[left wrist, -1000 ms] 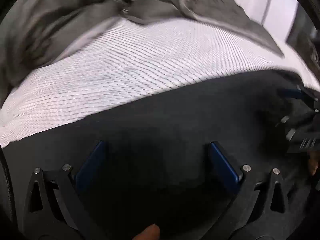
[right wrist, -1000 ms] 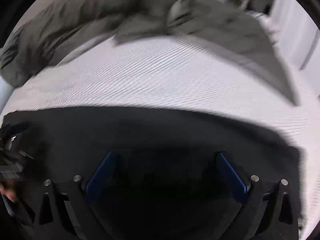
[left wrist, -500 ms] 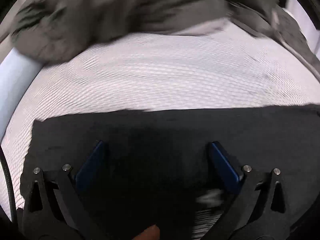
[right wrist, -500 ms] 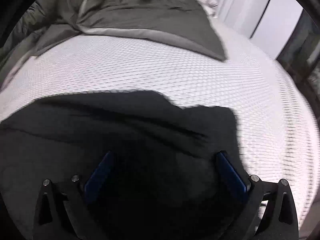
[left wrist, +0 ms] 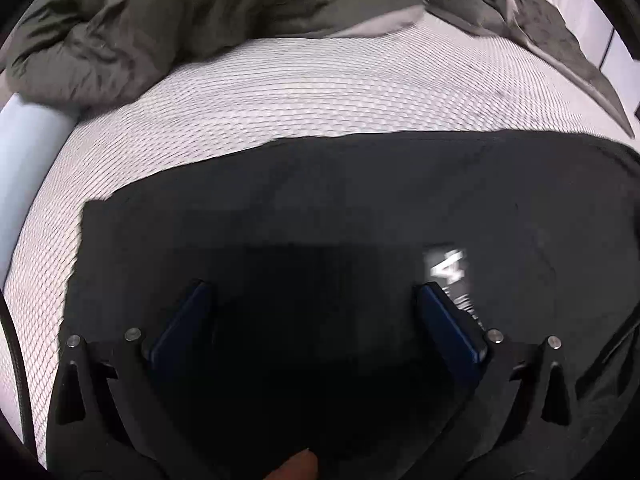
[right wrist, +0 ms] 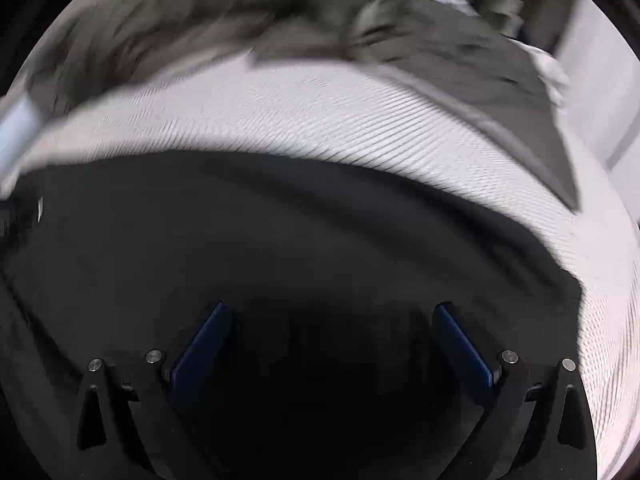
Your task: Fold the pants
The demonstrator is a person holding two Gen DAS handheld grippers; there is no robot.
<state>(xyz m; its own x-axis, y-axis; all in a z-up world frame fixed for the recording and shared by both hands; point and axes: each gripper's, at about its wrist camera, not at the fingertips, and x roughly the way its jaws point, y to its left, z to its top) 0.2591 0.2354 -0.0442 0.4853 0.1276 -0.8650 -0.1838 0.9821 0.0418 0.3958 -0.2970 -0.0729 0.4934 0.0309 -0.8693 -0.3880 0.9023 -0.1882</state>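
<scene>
Black pants (left wrist: 340, 208) lie flat on the white textured mattress (left wrist: 300, 96), filling the lower half of both views, and they also show in the right wrist view (right wrist: 280, 232). A white logo print (left wrist: 450, 268) sits on the fabric near the left gripper's right finger. My left gripper (left wrist: 312, 292) is open, its blue-padded fingers spread just above the pants, holding nothing. My right gripper (right wrist: 332, 312) is open over the pants near their right edge, holding nothing. The right wrist view is motion-blurred.
A crumpled grey-green duvet (left wrist: 180, 12) is piled along the far side of the bed, and it also shows in the right wrist view (right wrist: 460, 52). White wardrobe doors (left wrist: 580, 8) stand at the far right. The mattress edge drops off on the left (left wrist: 24, 168).
Both grippers have swung over the pants. The left view now shows the pants' left corner and logo further up. The right gripper has turned left, away from the pants' right end.
</scene>
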